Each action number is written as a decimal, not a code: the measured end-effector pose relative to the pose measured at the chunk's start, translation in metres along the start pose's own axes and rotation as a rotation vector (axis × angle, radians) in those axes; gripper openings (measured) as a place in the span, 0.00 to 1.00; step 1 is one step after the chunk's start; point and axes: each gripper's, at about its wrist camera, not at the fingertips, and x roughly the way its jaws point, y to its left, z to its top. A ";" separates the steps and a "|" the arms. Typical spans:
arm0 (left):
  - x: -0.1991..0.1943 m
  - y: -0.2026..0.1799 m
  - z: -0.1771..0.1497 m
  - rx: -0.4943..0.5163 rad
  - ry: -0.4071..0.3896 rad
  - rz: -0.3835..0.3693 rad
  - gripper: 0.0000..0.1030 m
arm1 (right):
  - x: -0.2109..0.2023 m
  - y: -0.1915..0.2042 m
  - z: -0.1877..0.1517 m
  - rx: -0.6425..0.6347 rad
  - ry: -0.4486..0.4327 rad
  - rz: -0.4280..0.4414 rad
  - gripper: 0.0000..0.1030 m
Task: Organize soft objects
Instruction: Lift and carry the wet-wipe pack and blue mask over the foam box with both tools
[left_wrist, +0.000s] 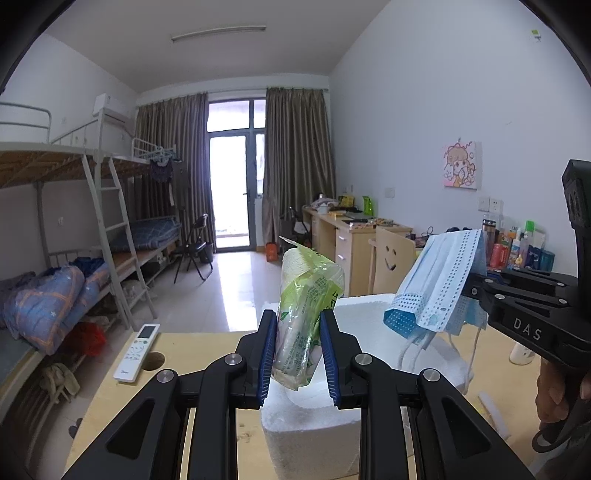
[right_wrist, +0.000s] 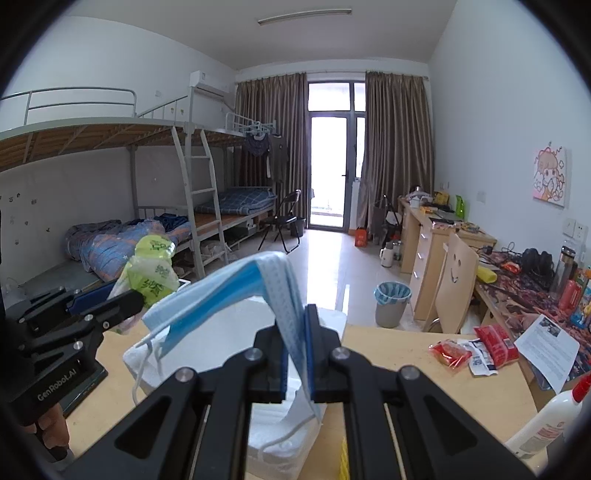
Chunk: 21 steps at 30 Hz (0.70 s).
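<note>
My left gripper (left_wrist: 298, 325) is shut on a green plastic pack of paper tissue (left_wrist: 306, 299), held upright over a white foam box (left_wrist: 310, 424) on the wooden table. My right gripper (right_wrist: 297, 325) is shut on a bundle of blue face masks (right_wrist: 236, 288) that drapes to the left, ear loops dangling over the same foam box (right_wrist: 280, 443). In the left wrist view the masks (left_wrist: 439, 284) hang at right from the right gripper (left_wrist: 469, 284). In the right wrist view the tissue pack (right_wrist: 151, 273) and left gripper (right_wrist: 127, 295) are at left.
A white remote control (left_wrist: 137, 351) lies on the table at left beside a round hole. Red snack packets (right_wrist: 476, 347), a paper sheet and a white spray bottle (right_wrist: 550, 421) lie at right. Bunk beds, a desk, chairs and a bin (right_wrist: 391, 302) stand beyond.
</note>
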 end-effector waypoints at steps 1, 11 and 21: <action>0.001 0.000 0.000 -0.001 0.001 0.001 0.25 | 0.001 0.000 0.000 0.003 0.003 0.000 0.10; 0.010 -0.011 0.001 0.016 0.011 -0.024 0.25 | -0.003 -0.005 0.001 -0.001 -0.003 -0.006 0.10; 0.029 -0.027 0.005 0.033 0.032 -0.081 0.25 | -0.018 -0.031 -0.003 0.027 -0.021 -0.089 0.10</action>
